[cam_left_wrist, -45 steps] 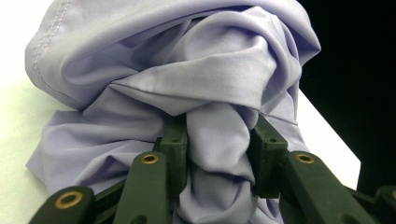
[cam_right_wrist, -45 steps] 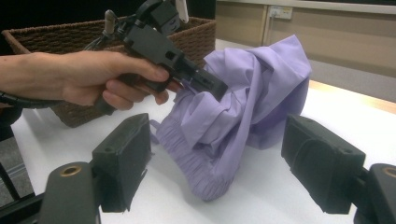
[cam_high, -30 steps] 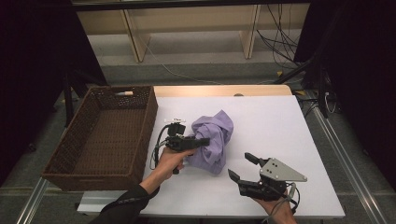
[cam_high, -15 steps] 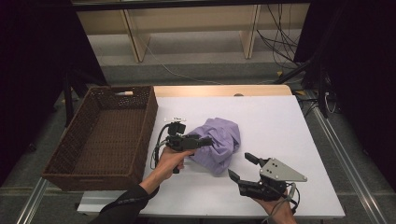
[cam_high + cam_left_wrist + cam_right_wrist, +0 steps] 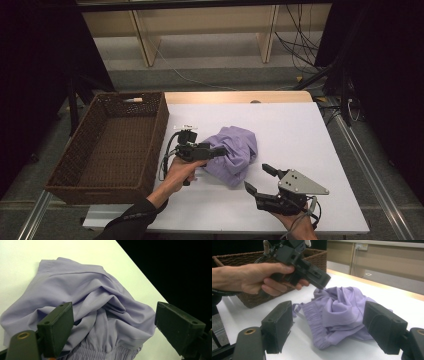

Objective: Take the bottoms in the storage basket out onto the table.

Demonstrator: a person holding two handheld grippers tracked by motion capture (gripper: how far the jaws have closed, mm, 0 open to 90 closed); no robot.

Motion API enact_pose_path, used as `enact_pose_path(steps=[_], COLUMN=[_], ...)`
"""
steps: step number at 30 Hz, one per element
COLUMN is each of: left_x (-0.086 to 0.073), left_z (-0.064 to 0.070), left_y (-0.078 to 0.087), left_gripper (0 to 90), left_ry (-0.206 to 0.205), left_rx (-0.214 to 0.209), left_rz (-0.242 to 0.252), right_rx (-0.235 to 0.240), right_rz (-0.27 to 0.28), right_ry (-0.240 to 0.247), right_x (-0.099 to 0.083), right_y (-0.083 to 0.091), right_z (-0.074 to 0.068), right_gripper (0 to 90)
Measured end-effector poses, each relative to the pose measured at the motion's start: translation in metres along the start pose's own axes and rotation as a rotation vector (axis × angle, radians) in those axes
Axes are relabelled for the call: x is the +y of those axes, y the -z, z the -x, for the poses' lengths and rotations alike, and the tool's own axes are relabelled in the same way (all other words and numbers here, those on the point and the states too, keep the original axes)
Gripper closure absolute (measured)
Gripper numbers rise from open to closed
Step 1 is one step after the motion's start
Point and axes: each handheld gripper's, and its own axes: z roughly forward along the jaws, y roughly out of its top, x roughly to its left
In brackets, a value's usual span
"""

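A crumpled lilac garment (image 5: 232, 152) lies on the white table (image 5: 320, 130), near the wicker basket (image 5: 107, 145) but outside it. The left gripper (image 5: 220, 151) hovers over the cloth with jaws wide apart and nothing between them, while the right gripper (image 5: 256, 180), also spread, waits just beside the heap on the person's side. Judged from this, the work is at an early stage: the garment is ungrasped, and lifting it, probably into the basket, remains.

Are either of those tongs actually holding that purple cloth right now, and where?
No. The left tongs stand open over the crumpled lilac fabric garment, jaws apart on either side. The right tongs are open too, short of it.
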Motion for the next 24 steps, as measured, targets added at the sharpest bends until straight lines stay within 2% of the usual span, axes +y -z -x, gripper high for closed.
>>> enact_pose_path(steps=[15,24], left_x=[0.000,-0.002], left_z=[0.007,0.009], left_y=[0.015,0.023], left_gripper=[5.0,4.5], left_ry=[-0.047,-0.088], left_rx=[-0.015,-0.005], left_rz=[0.007,0.022], right_rx=[-0.008,-0.014], right_rz=[-0.004,-0.007], right_ry=[0.002,-0.002], right_x=[0.000,-0.001], right_y=[-0.001,-0.001], right_z=[0.000,0.001], right_gripper=[24.7,24.7])
